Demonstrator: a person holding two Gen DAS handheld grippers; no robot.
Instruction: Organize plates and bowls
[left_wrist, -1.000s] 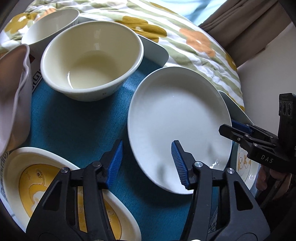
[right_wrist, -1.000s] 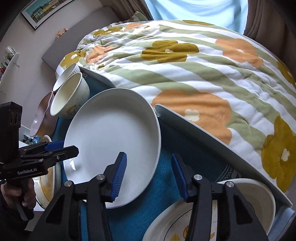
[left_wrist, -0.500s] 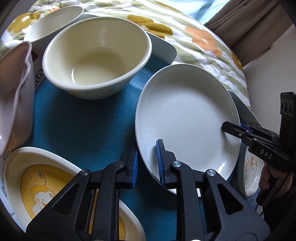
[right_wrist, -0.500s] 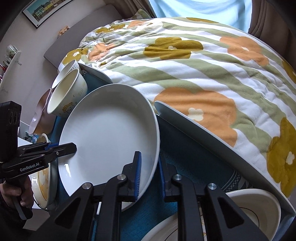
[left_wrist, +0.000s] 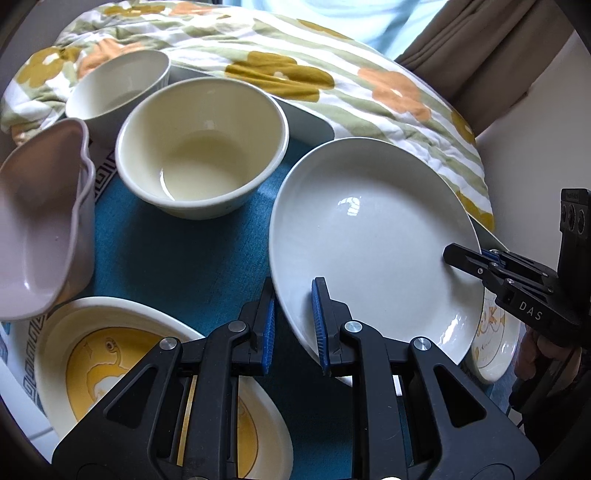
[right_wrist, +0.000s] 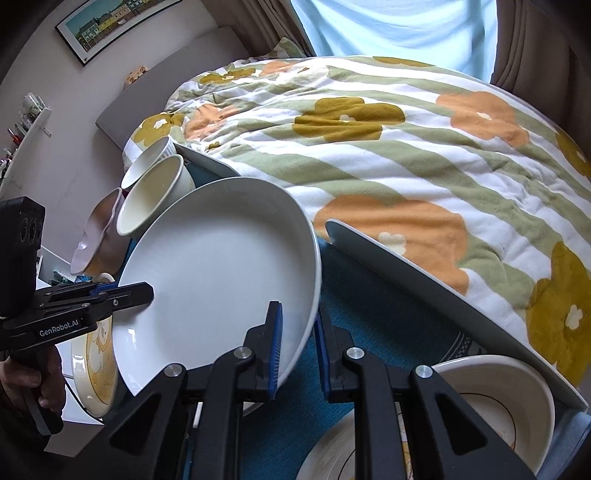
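The left gripper (left_wrist: 291, 328) and right gripper (right_wrist: 298, 347) each clamp opposite rims of the white plate (left_wrist: 373, 240). It hangs tilted above the blue mat (left_wrist: 177, 258), beside the cream bowl (left_wrist: 201, 147).

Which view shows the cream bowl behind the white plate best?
The left wrist view. There the cream bowl is close and uncovered, with its whole rim and inside visible. In the right wrist view the same bowl is small and tilted by the lens, and the white plate hides its lower part.
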